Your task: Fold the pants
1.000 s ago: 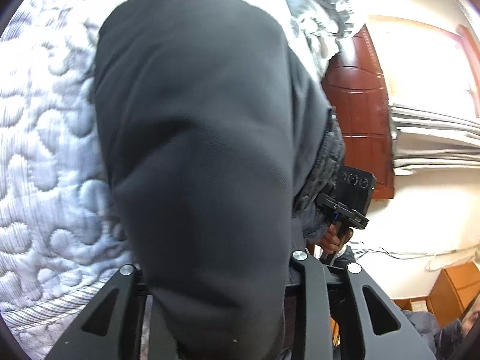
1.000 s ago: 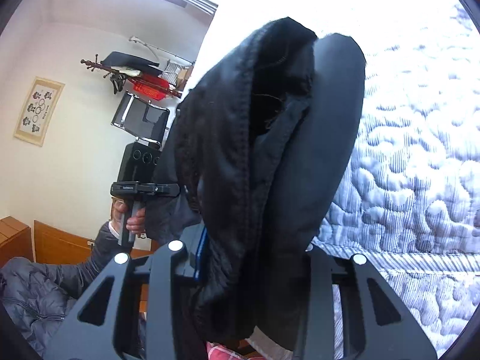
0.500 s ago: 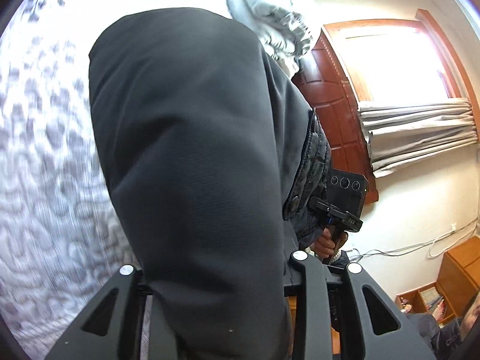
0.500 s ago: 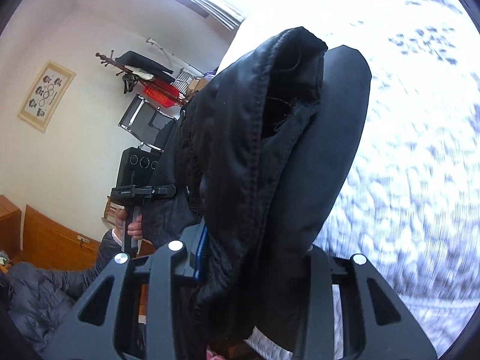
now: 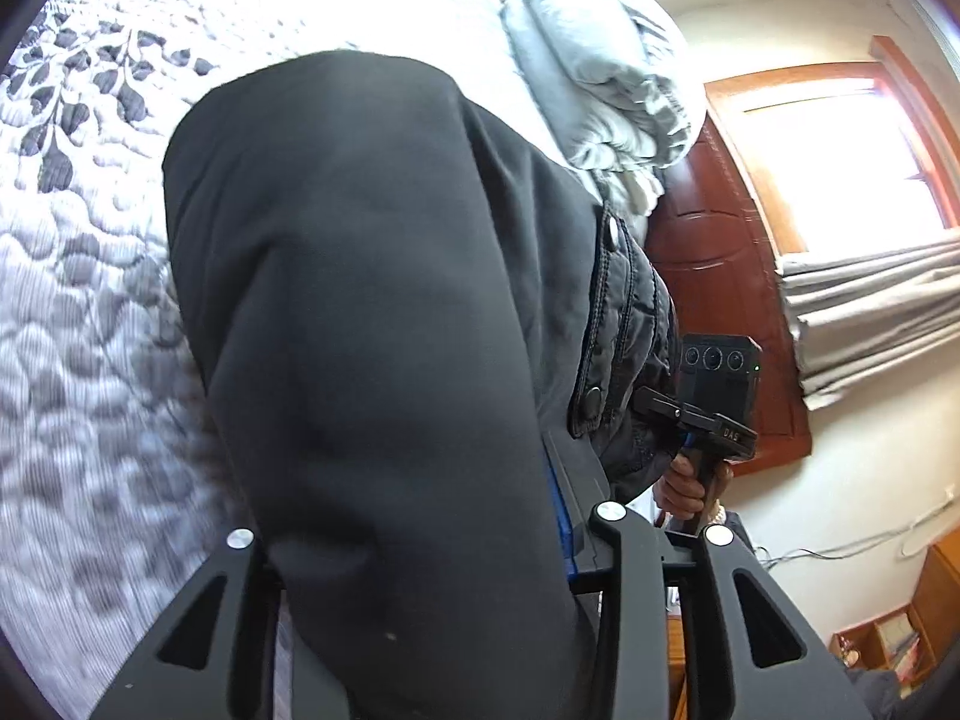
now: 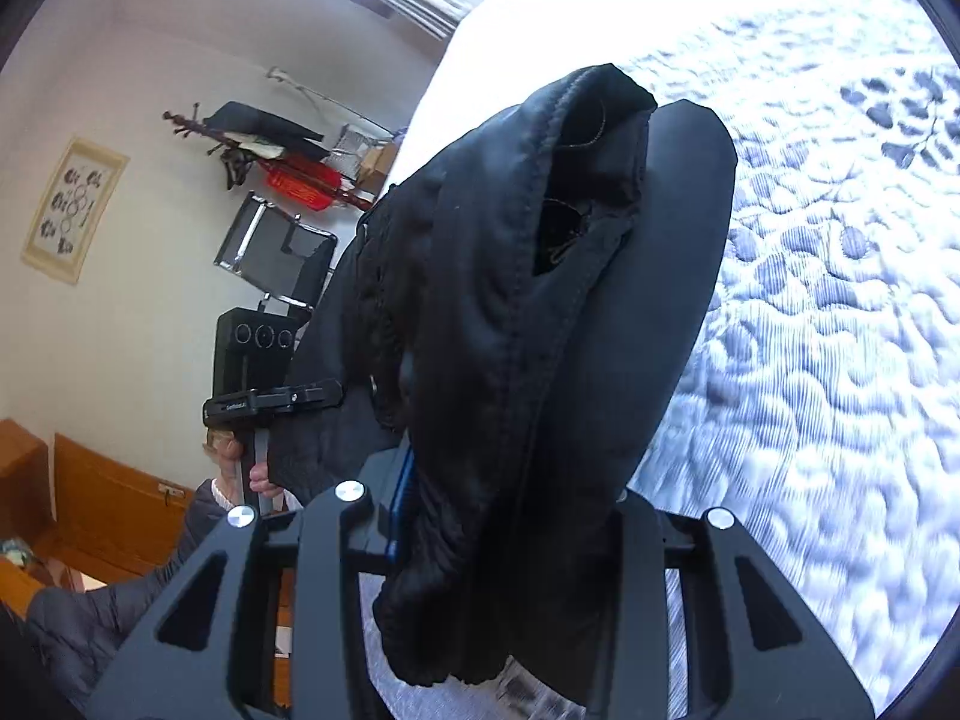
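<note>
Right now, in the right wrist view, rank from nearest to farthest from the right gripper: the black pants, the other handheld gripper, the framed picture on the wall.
1. Black pants: bunched between the right gripper's fingers.
2. Left gripper: to the left, beyond the pants, in a hand.
3. Framed picture: far left, on the wall.

Far of both grippers the quilted bed top point(image 5: 78, 312) lies open w/ nothing on it, free to pass low. Far right on the bed a heaped grey duvet point(image 5: 600, 60) blocks that corner, w/ the red-brown headboard point(image 5: 720, 300) and curtain point(image 5: 870, 312) behind it. Black pants point(image 5: 372, 360) drape over the left gripper point(image 5: 420, 546) and fill its fwd view; same cloth bunched over the right gripper point(image 6: 480, 516). Off the bed's left: a chair point(image 6: 270, 258), coat rack point(image 6: 264, 144), wooden cabinet point(image 6: 102, 510).
</note>
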{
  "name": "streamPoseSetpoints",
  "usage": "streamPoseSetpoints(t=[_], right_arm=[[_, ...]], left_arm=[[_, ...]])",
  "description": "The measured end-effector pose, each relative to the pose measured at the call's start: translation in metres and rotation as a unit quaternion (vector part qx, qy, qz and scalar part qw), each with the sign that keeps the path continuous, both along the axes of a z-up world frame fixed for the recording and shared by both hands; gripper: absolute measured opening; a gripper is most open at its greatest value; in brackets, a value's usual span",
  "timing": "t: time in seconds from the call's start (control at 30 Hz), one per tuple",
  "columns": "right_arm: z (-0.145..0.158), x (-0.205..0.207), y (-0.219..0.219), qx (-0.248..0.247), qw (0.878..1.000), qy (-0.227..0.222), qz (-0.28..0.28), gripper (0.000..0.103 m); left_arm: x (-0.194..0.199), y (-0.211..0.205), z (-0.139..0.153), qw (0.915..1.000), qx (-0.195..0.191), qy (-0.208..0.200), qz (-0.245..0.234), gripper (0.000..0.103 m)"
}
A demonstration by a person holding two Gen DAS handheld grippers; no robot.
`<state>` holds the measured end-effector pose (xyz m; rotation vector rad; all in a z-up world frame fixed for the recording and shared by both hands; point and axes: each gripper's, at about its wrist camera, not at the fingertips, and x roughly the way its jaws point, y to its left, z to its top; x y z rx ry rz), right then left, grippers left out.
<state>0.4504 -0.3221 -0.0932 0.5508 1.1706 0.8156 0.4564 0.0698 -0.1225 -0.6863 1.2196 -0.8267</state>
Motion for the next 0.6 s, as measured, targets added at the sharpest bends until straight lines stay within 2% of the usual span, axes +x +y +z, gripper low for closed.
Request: streamPoseSetpoints(t=[0.1,0.2,0.27,0.33,0.4,0.53,0.6], right_arm=[[-0.021,0.018,-0.007,0.002,1.0,0.017,-0.003,0.037],[-0.036,0.025,-0.015,0.026,0.999,0.029,-0.002,0.04],[-0.047,0.028,-0.021,0.037,0.998,0.042,-0.006,0.044],[-0.056,0.029,-0.027,0.044,0.997,0.055,-0.01,0.054],[-0.065,0.027,-0.032,0.053,0.996,0.063,-0.022,0.06],[-0.073,0.014,-0.042,0.075,0.995,0.058,-0.043,0.073],[-0.074,0.008,-0.049,0.082,0.994,0.055,-0.051,0.074]], left_arm=[[0.012,-0.006,-0.016,0.9999,0.011,0.011,-0.004,0.039],[0.011,-0.01,-0.021,0.9999,0.002,0.003,-0.013,0.045],[0.01,-0.01,-0.029,0.9999,0.004,0.006,-0.015,0.05],[0.008,-0.011,-0.036,0.9998,0.005,0.011,-0.013,0.056],[0.007,-0.011,-0.045,0.9998,0.006,0.021,-0.002,0.068],[0.002,-0.005,-0.055,0.9997,0.007,0.022,0.01,0.074],[-0.001,0.0,-0.055,0.9995,0.015,0.024,0.013,0.079]])
